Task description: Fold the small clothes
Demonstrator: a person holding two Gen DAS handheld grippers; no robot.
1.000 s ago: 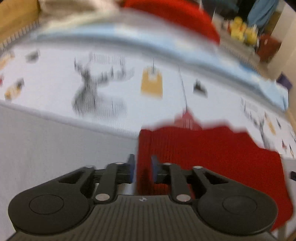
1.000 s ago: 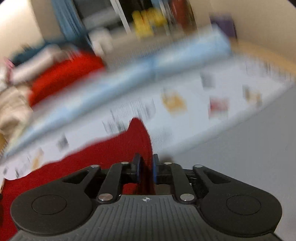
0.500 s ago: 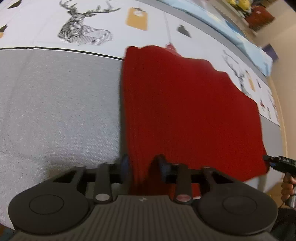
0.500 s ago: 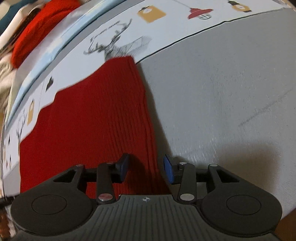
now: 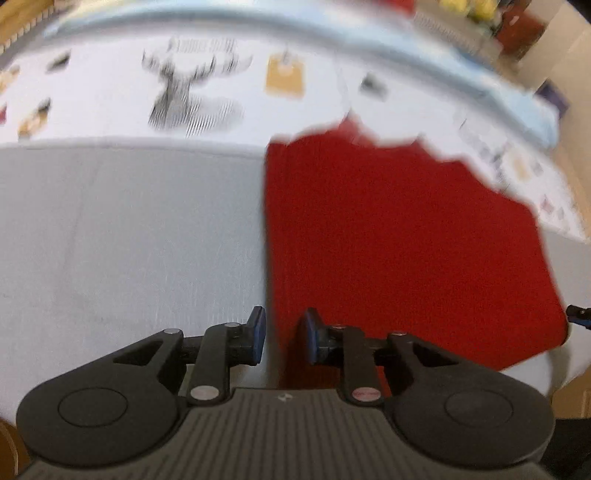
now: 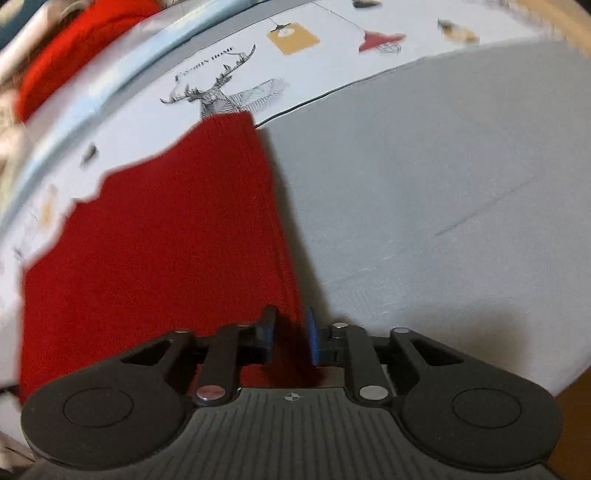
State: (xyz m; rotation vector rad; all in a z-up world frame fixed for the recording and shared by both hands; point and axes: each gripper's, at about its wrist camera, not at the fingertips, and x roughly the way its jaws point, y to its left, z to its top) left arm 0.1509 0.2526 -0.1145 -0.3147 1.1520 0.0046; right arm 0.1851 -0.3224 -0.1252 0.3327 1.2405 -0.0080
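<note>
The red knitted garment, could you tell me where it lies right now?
The red knitted garment lies flat on the grey bedcover, its far end over the deer-print sheet; it fills the right wrist view's left half.

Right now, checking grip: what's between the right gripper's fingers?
The red knit garment: its near corner sits between the right gripper's parted fingers, in the right wrist view.

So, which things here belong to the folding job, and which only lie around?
For the job:
- red knit cloth, flat on the bed
- left tongs, open at its near edge
- right tongs, open at its near edge

Just around:
- grey and printed bedsheet
- red pile behind
- yellow things, blurred
</note>
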